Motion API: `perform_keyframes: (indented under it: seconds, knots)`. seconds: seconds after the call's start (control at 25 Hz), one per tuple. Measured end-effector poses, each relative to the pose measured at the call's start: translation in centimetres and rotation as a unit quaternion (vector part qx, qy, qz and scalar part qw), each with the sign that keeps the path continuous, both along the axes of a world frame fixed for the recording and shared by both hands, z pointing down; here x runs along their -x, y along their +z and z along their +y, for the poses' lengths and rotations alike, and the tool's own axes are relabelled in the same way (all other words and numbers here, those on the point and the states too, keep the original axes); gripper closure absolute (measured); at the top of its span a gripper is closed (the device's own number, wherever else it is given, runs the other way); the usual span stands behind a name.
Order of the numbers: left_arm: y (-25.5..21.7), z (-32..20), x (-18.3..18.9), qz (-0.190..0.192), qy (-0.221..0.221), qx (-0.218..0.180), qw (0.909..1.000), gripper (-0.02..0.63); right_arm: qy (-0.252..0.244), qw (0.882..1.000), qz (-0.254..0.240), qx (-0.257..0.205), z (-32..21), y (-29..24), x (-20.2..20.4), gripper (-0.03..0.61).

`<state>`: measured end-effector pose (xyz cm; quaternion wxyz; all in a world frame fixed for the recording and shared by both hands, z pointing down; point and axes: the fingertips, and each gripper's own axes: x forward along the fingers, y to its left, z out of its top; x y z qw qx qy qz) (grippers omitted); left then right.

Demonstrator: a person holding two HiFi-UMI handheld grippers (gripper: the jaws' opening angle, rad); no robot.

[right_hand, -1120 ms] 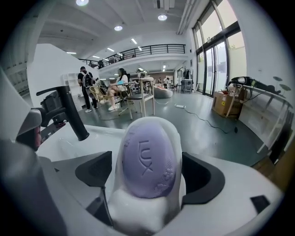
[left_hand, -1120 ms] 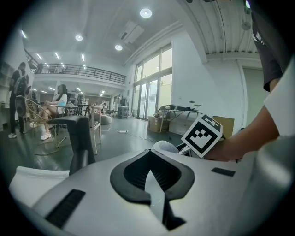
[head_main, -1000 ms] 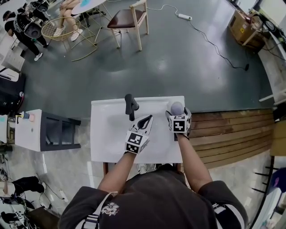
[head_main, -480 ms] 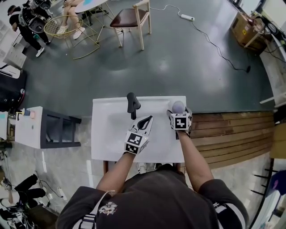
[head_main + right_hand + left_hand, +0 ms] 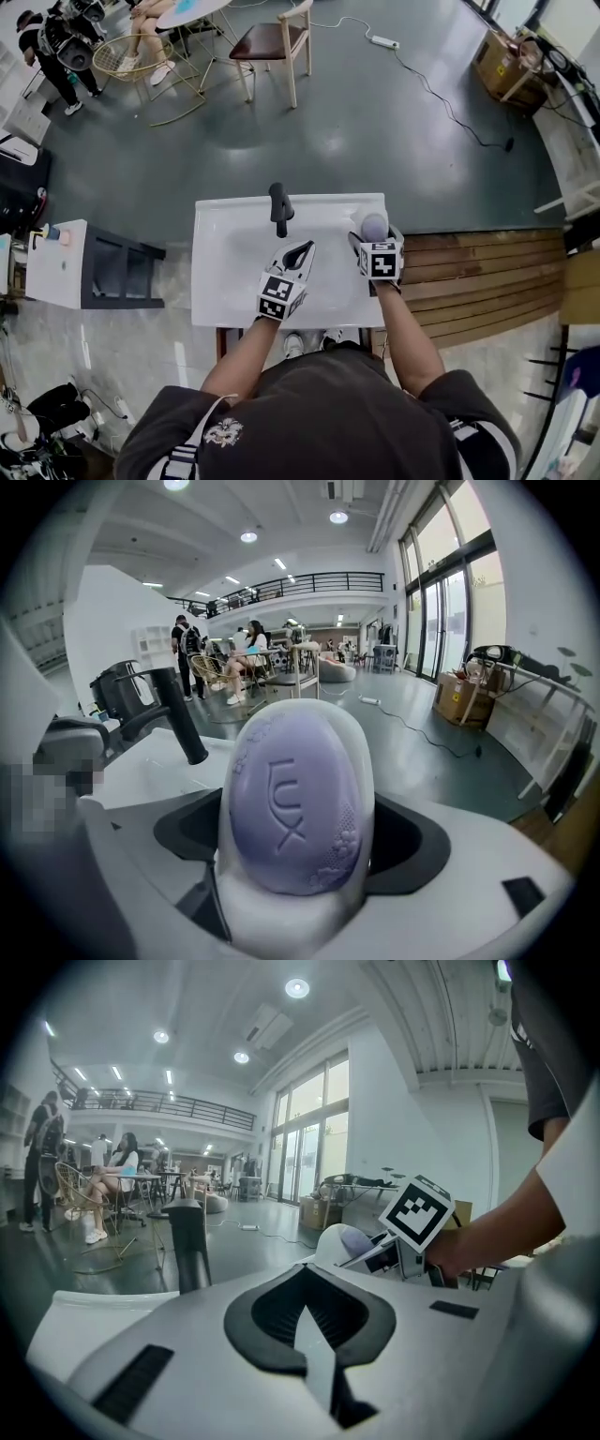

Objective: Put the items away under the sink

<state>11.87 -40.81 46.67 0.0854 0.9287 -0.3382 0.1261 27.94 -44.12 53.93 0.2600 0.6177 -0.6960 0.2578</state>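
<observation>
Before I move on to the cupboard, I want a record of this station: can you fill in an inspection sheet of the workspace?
Surface: white sink top, bare apart from its black faucet.
Job's things: purple soap bar in a white holder, at the sink top's far right corner.
Clutter: nothing seen.
Grippers: right gripper shut on the soap bar and holder; left gripper shut and empty, over the sink top's middle.
Cables: power strip with a white lead, and a black cable, both on the floor away from the sink.
Surroundings: wooden chair, white side cabinet, wooden decking, people seated far off.
</observation>
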Motion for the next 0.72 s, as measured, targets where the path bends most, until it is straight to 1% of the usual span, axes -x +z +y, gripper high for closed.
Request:
perform_keyframes:
  seconds: [0.2,0.36,0.52,0.72]
  knots:
    - [-1.1,2.8,1.4,0.016,0.007,-0.002,0.9998,0.615,-0.003,1.000,0.002,-0.006,4.6,-1.8,1.7,0.121]
    - [-2.3,5.3,2.8,0.023,0.020,-0.012,0.9995,0.615,0.002,1.000,-0.008,-0.012,8.1,-3.4,4.1,0.121]
    - [-2.8,8.1,4.2,0.030,0.024,-0.016,0.9991,0.615,0.002,1.000,0.004,-0.016,11.5,-4.0,5.9,0.121]
    - [-2.9,11.4,6.8,0.034,0.034,-0.025,0.9985,0.615,0.012,0.999,-0.009,-0.042,15.1,-4.9,9.2,0.121]
